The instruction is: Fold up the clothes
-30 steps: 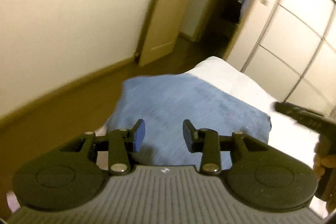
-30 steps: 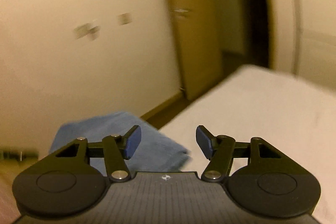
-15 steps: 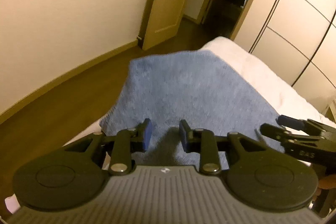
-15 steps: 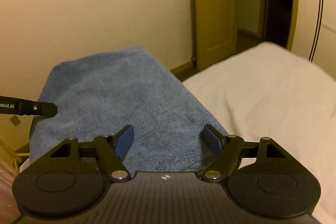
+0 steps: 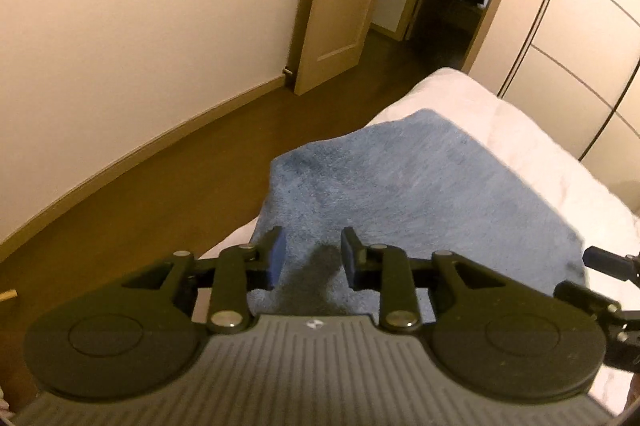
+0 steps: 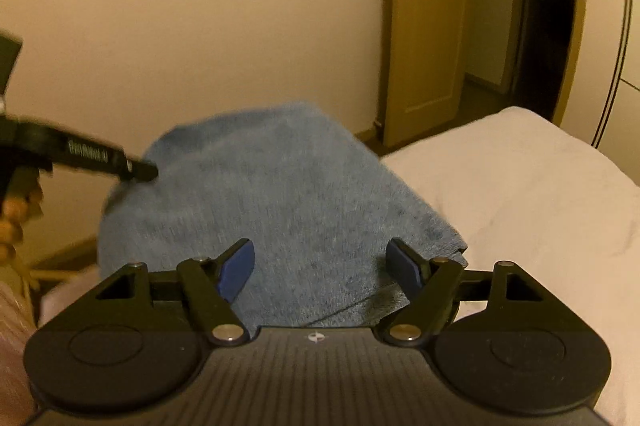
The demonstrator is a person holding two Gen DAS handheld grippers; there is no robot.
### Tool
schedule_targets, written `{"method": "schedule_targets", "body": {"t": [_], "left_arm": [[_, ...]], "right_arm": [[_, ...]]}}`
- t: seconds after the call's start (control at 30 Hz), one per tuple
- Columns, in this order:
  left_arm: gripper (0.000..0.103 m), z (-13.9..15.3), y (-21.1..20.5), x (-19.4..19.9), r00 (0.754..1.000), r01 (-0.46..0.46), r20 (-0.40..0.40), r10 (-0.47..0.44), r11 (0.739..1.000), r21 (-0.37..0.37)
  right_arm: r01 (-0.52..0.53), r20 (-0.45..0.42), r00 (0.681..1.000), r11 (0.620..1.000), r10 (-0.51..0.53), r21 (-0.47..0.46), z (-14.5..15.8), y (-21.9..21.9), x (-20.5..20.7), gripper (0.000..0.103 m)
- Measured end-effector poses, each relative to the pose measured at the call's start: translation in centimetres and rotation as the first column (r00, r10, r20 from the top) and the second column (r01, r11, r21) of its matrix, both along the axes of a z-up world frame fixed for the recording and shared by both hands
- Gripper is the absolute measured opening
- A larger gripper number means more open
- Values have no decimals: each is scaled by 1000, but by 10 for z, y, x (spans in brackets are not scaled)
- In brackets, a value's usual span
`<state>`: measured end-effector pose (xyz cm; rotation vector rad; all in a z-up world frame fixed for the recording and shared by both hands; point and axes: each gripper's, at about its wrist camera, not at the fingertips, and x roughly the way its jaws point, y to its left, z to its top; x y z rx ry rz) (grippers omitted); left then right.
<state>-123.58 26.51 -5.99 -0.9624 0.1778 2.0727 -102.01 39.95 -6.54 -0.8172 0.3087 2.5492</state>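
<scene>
Blue terry towel [image 5: 424,194] lies folded on the white bed [image 5: 532,146], centre of the left wrist view, one side overhanging the bed edge; a second ago it sat smaller and further up frame. Left tongs [image 5: 310,258] narrowed to a small gap, nothing clamped, towel just beyond the tips. Right tongs poke in at lower right edge

Right wrist view: right tongs [image 6: 322,268] have just been opening, now wide, nothing pinched, layered towel corner below them. Left tongs' tip at mid-left touches or nearly touches the towel's left part. I'd say both are lining up on the near edge for another fold. Open door [image 6: 420,38] upper right, nothing blocking
</scene>
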Motion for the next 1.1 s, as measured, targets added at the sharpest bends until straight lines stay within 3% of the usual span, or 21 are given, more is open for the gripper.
{"method": "schedule_targets", "body": {"t": [0.07,0.17,0.43,0.57,0.67,0.97,1.03,1.1], "left_arm": [[28,8,-11,11,1000,0,2,0,1000,-6],[36,15,-23,36,1000,4,21,-3,999,-46],[48,19,-46,115,993,-40,100,62,978,-206],[62,32,-56,153,995,-70,45,84,964,-257],[64,47,-73,187,994,-106,0,110,960,-260],[66,90,-130,292,971,-237,-22,237,949,-207],[76,98,-139,316,965,-262,-37,260,944,-199],[79,107,-148,341,958,-288,-54,283,938,-192]], "right_arm": [[14,-26,1000,1000,-15,-23,11,-2,12,76],[37,-33,999,997,-39,-75,19,-6,33,81],[35,27,999,978,-30,-205,17,-27,87,89],[22,16,1000,976,-20,-216,26,-38,115,89],[14,-17,1000,972,-19,-234,37,-46,139,89],[-98,-79,993,977,84,-188,75,-77,222,89],[-125,-90,990,976,111,-177,84,-83,241,89],[-144,-99,987,975,128,-172,92,-88,261,89]]}}
